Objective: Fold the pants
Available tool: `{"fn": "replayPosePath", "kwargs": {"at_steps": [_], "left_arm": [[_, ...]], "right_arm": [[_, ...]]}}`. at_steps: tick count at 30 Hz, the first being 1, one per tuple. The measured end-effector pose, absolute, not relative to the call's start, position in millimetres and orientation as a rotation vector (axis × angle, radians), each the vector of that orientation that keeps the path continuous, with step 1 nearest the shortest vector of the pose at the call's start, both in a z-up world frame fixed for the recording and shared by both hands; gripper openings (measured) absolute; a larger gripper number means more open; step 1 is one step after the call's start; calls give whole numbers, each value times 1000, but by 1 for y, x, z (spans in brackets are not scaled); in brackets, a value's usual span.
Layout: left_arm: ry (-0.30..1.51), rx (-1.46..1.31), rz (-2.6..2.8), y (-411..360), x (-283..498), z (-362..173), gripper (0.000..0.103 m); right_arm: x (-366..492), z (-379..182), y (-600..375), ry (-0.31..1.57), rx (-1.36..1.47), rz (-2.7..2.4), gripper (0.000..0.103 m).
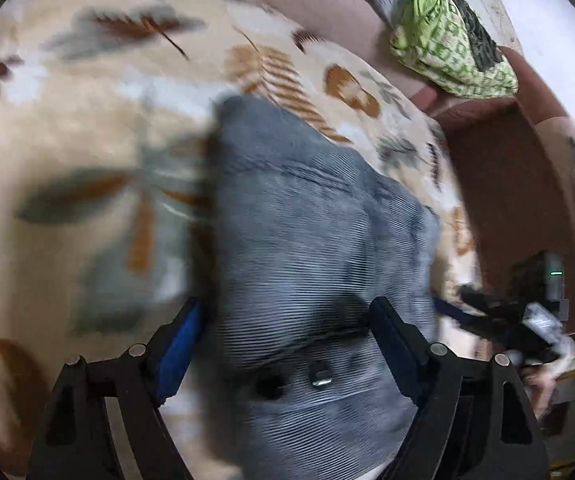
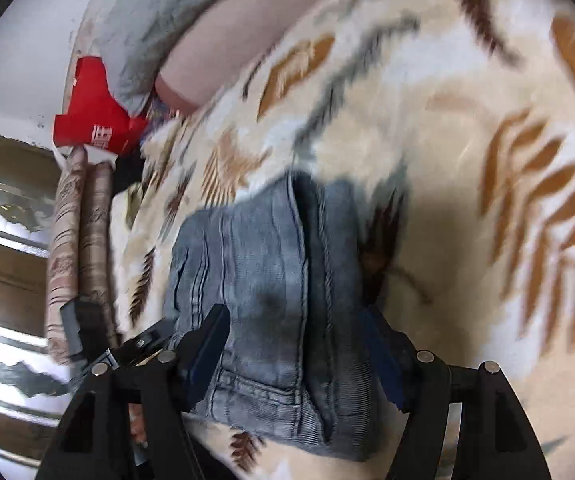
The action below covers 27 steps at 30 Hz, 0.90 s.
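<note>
- Left hand-held gripper [image 1: 287, 344] spread wide over folded blue-grey pants [image 1: 311, 232], pads clear of the denim.
- Right hand-held gripper [image 2: 299, 344] likewise spread, astride the same pants [image 2: 263, 280], gripping nothing.
- One pair of pants, lying bundled on leaf-patterned blanket [image 1: 87, 128] covering the bed.
- Nearby: one green patterned cloth [image 1: 451, 44], one red box [image 2: 95, 116] with white lettering, blurred, unreadable.

motion blur smears the leaf-patterned blanket [image 1: 87, 152] in both wrist views. the jeans [image 1: 307, 240] run off the lower edge (their full extent hidden), and the green cloth [image 1: 447, 40] is cut off at the top.
</note>
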<state>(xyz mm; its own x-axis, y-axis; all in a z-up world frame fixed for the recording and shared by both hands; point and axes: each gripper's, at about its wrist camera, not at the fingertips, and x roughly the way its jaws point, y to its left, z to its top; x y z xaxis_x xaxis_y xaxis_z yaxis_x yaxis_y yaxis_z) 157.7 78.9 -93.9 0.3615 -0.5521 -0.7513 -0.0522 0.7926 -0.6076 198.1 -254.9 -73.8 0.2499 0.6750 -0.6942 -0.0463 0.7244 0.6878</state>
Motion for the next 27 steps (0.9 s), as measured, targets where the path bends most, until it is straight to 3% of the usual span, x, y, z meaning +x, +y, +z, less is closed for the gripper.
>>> {"fn": "replayPosePath", "kwargs": {"at_steps": [4, 5, 7, 12, 15, 16, 17, 19, 22, 23, 24, 25, 27], "left_arm": [[1183, -546, -311, 65, 158, -92, 57], [1183, -528, -304, 63, 158, -91, 53], [1180, -486, -292, 60, 159, -87, 40], [1174, -453, -282, 56, 161, -85, 38], [1173, -452, -286, 62, 158, -86, 48], [1174, -456, -282, 63, 158, -86, 56], [1178, -460, -277, 64, 158, -87, 61], [1171, -485, -263, 68, 159, -87, 73], [1170, -464, -252, 64, 161, -89, 74], [1155, -431, -254, 60, 160, -87, 71], [1153, -401, -267, 55, 160, -86, 48], [1147, -361, -257, 50, 159, -83, 42], [1120, -296, -246, 44, 157, -75, 28]], "right_arm": [[204, -96, -237, 1293, 564, 513, 70], [204, -93, -234, 1287, 545, 509, 61], [201, -87, -223, 1279, 457, 520, 29], [195, -74, -216, 1237, 378, 494, 23], [195, -69, -234, 1234, 416, 447, 42], [195, -65, -243, 1214, 427, 411, 67], [196, -61, -249, 1187, 447, 388, 81], [201, -60, -256, 1154, 488, 359, 83], [211, -85, -235, 1279, 503, 455, 81], [210, -92, -225, 1315, 482, 477, 72], [207, -93, -217, 1300, 443, 480, 62], [204, -88, -209, 1274, 405, 491, 36], [200, -77, -200, 1237, 363, 500, 25]]}}
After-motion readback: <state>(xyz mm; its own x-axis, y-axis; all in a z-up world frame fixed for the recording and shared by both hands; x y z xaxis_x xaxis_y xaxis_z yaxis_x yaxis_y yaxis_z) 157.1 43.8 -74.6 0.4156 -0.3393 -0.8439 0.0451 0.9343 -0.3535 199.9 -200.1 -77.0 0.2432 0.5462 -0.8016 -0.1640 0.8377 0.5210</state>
